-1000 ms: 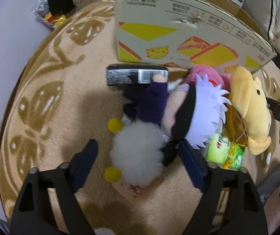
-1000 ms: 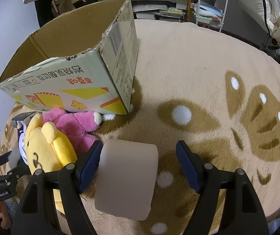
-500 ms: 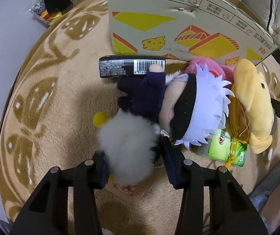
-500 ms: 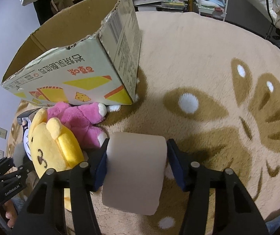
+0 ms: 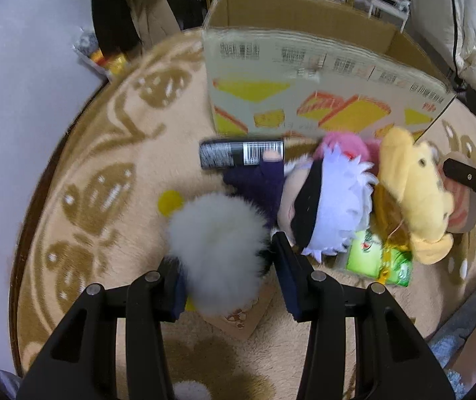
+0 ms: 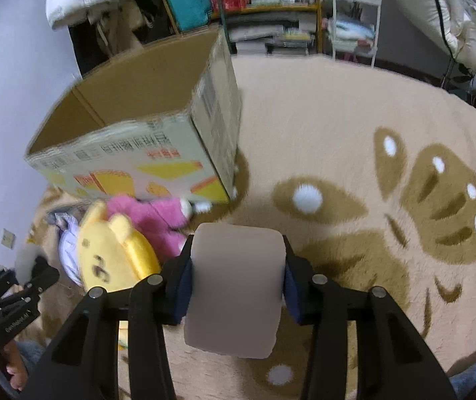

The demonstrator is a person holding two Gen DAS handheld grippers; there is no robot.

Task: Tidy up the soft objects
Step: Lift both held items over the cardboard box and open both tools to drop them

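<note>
A: The left gripper (image 5: pixel 226 268) is pinched shut on the white fluffy pom-pom toy (image 5: pixel 216 250), which bulges up between the pads. The right gripper (image 6: pixel 238 280) is noted with its jaws closing on a pale foam cylinder (image 6: pixel 236 295); both pads are pressed against its flat ends.

B: Grip quality?

A: The fur is compressed only at the sides, so slip is judged possible. The cardboard tag (image 5: pixel 238 316) under the toy is to be watched for snagging on the rug (image 6: pixel 338 116).

B: Destination?

A: The open cardboard box (image 6: pixel 138 100) is taken as the target. It is seen just behind the remaining pile: the white-haired doll (image 5: pixel 324 203), the yellow bear plush (image 5: pixel 414 196) and the pink plush (image 6: pixel 151 215).

B: Advice for the step?

A: Both loads are best raised clear of the box rim before being carried over it. The cylinder is held low on the pads, so tilting is to be avoided. Release is advised only once each item is inside the walls.
</note>
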